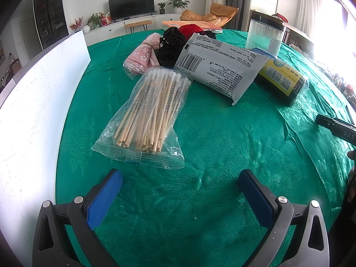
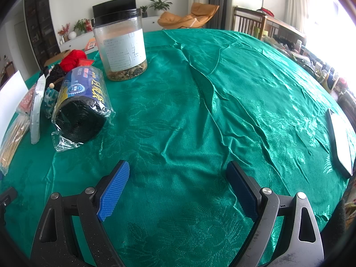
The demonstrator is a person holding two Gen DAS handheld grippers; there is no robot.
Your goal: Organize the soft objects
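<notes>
Left fingers spread, swab bag just ahead

White walls, dark television on a low cabinet, bright curtained window.

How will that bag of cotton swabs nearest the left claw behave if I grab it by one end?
The bag of cotton swabs probably feels light. Its loose clear film looks slippery and may crumple first. The wooden sticks lie unbundled, so they will likely slide toward the low end. The left claw is open and short of it.
</notes>
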